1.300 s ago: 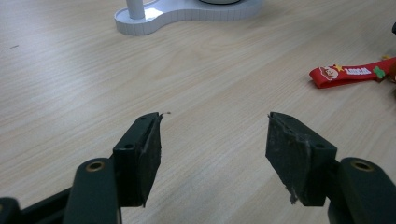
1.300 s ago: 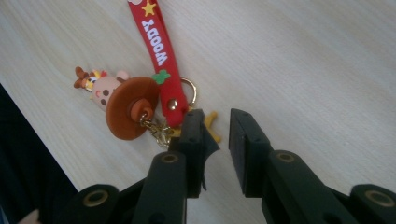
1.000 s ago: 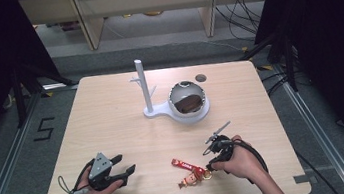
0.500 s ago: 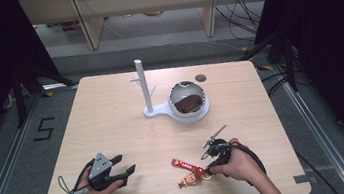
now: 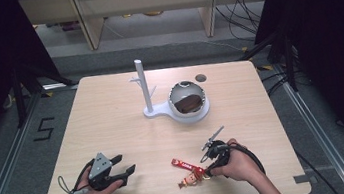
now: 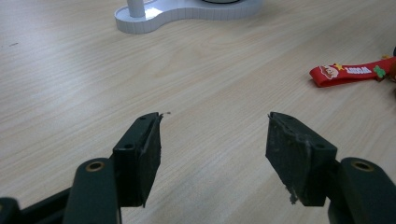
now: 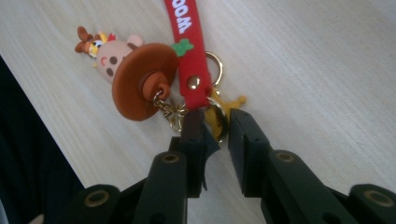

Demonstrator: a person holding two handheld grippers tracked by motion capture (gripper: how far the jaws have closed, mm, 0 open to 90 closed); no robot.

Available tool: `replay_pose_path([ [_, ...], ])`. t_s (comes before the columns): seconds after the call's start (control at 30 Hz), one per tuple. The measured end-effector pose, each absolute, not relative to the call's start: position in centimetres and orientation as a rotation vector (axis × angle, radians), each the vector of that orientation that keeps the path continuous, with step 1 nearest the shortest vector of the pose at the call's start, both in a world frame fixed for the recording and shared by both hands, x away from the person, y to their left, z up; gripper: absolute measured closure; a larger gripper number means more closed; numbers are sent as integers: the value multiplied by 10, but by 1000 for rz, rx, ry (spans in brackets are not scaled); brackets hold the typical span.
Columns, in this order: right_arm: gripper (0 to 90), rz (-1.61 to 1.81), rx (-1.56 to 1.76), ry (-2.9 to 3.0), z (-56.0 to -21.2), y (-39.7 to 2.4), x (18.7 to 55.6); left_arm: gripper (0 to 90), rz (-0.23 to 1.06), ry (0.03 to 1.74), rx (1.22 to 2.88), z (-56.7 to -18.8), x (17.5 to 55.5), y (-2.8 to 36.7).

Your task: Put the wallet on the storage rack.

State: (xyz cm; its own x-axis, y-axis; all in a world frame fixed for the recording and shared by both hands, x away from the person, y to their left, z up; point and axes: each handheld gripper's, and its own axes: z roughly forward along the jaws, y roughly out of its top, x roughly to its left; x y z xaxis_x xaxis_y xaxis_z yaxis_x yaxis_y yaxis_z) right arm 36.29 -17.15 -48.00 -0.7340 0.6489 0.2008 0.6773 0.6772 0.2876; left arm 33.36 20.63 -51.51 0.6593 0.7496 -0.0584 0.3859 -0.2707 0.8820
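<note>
- We count one keychain (image 5: 190,172), one white stand (image 5: 174,108) with a single post and a round mirrored bowl, and two grippers on one wooden table (image 5: 112,115).
- The keychain joins a red rubber strap (image 7: 189,44) with white lettering, a small figure (image 7: 116,56) under a brown hat, and gold rings and a clasp (image 7: 217,114).
- It lies flat near the table's front edge, well apart from the stand.
- Our right gripper (image 7: 215,128) has its jaws narrowed around the gold clasp; they have just been closing, and we cannot tell whether the pads press on it.
- Our left gripper (image 6: 212,144) rests with jaws wide apart, over bare wood.
</note>
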Motion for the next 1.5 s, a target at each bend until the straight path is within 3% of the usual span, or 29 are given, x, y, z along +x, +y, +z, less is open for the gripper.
replay_pose_path([
  [0.17, 843, -527, -1082, -2816, -479, -171, 363, 351, 461, 895, 1890, -515, 334, 206],
  [0.53, 884, -535, -1058, -2850, -475, -169, 361, 351, 465, 899, 1895, -516, 333, 206],
  [1.2, 900, -595, -1038, -2899, -469, -170, 358, 351, 463, 891, 1893, -516, 333, 206],
  [1.5, 900, -730, -1094, -2920, -443, -172, 359, 352, 437, 862, 1854, -504, 330, 202],
])
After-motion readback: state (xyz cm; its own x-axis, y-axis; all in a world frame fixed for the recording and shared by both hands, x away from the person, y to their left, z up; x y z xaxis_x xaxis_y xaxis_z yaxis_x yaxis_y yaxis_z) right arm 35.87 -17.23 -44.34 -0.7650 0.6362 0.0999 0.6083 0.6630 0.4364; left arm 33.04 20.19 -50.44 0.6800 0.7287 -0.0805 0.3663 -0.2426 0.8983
